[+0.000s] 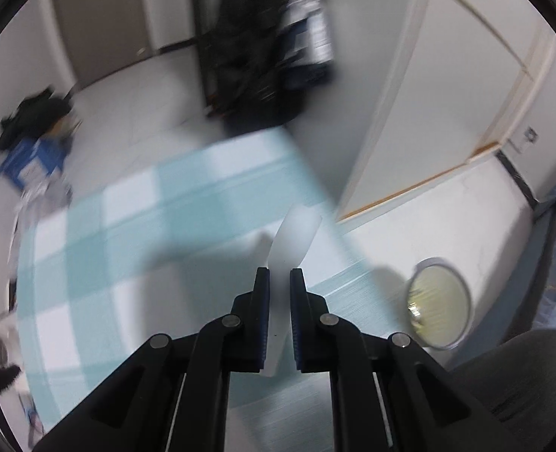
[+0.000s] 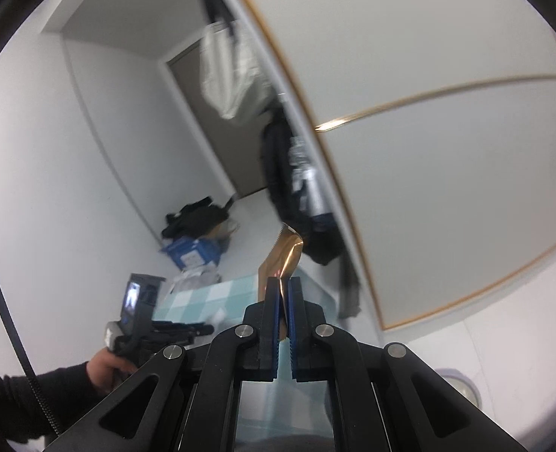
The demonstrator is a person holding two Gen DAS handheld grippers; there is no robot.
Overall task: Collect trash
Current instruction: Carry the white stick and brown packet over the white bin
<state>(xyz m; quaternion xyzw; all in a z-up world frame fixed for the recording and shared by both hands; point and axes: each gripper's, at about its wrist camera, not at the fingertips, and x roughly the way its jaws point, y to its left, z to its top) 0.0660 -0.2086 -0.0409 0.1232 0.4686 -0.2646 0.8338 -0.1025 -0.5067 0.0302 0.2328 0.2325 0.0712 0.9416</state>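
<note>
A pale translucent scrap (image 1: 296, 235) sticks up from the left tool (image 1: 280, 275), whose jaws are closed on it, above the tabletop (image 1: 127, 248) with its light-blue and white checked cloth. A crumpled gold wrapper (image 2: 283, 260) with a serrated top edge is pinched in the right tool (image 2: 284, 282), its jaws nearly together, held up in front of the room. In the right wrist view a hand (image 2: 106, 371) in a dark sleeve grips the left tool's handle, low at the left over the cloth. Beside the tabletop, on the white floor (image 1: 447, 207), stands a round bin (image 1: 439, 303) with a yellowish inside. Further off, a blue box (image 1: 29, 162) with dark clothes (image 1: 33, 113) heaped on it sits against the wall. Dark garments (image 2: 289, 173) hang beside a white wardrobe (image 2: 447, 150) with thin gold trim, and a brown door (image 1: 101, 19) closes the far end of the room.
</note>
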